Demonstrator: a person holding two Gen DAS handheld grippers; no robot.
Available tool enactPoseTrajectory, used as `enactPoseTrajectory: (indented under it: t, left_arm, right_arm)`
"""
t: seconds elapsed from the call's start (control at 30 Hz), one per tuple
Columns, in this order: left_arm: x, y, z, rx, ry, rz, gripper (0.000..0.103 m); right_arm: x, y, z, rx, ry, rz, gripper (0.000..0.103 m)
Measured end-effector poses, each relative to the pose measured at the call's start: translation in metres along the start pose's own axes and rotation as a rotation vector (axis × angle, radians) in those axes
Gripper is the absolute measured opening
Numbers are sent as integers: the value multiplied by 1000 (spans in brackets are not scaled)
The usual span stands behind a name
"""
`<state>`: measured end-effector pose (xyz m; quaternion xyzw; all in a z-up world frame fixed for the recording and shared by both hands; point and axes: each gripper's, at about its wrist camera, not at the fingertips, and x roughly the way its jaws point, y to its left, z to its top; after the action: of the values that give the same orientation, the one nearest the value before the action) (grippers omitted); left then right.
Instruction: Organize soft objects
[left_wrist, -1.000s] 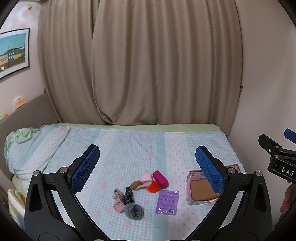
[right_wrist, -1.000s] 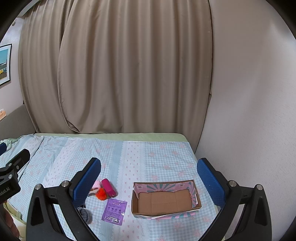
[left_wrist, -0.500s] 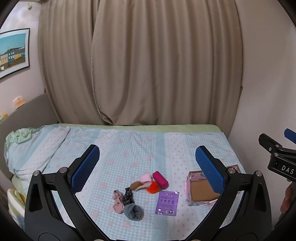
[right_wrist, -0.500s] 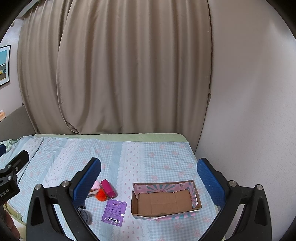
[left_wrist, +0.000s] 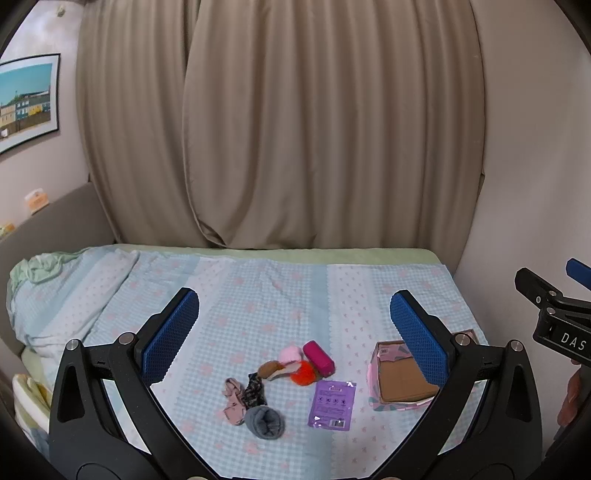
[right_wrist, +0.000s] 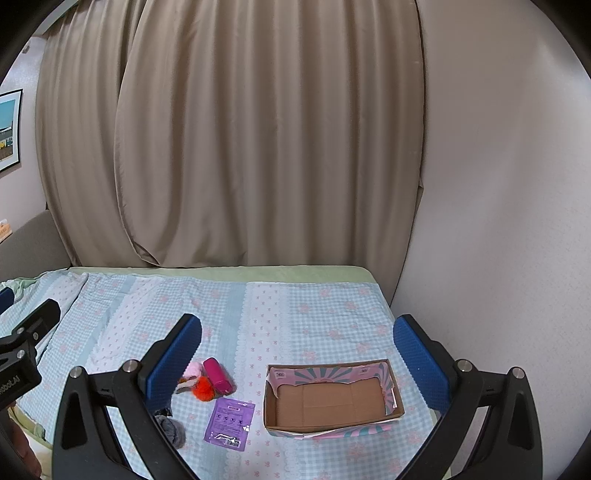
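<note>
Hovering wide open and empty, left tool (left_wrist: 291, 332) sits nearer the sock pile (left_wrist: 255, 400) straight ahead below, while right tool (right_wrist: 297, 354) faces the box (right_wrist: 332, 400).

Bare bedspread (left_wrist: 258, 295) lies open between the curtain (left_wrist: 295, 129) and the heap of soft things (left_wrist: 280, 373), and a strip of it separates the purple packet (right_wrist: 229, 422) from the cardboard box (right_wrist: 332, 428). The box's interior is unobstructed from above. The wall (right_wrist: 498, 203) rises close to the box's right side, and a bunched quilt (left_wrist: 55, 295) rises at the bed's left.
</note>
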<state>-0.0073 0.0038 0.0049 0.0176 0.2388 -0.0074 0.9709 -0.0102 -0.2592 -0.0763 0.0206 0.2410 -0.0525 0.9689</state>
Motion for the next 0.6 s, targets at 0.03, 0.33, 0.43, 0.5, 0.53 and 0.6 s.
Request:
enactPoseTrajectory:
  t: [0.03,0.33,0.43,0.5,0.53,0.6]
  left_arm:
    - [-1,1,-1,-1,-1,0,102]
    - [-1,2,-3,-13,-7,7,102]
    - [-1,10,-3,-39,-7,21,102]
    - [0,18,-4,-64,-2,38,103]
    - [2,25,-6,-83,9,54,102]
    - [6,37,-11,-113,34,90,102]
  right_arm:
    - [0,0,0,-1,-2,1,103]
    - [5,1,-3,-9,-3,16,103]
    - [9,2,-3,-23,4,45,103]
    - [15,6,-3,-42,17,68,103]
    - [20,8,-3,-55,26,83,103]
    - [31,13,-3,-85,49,113,103]
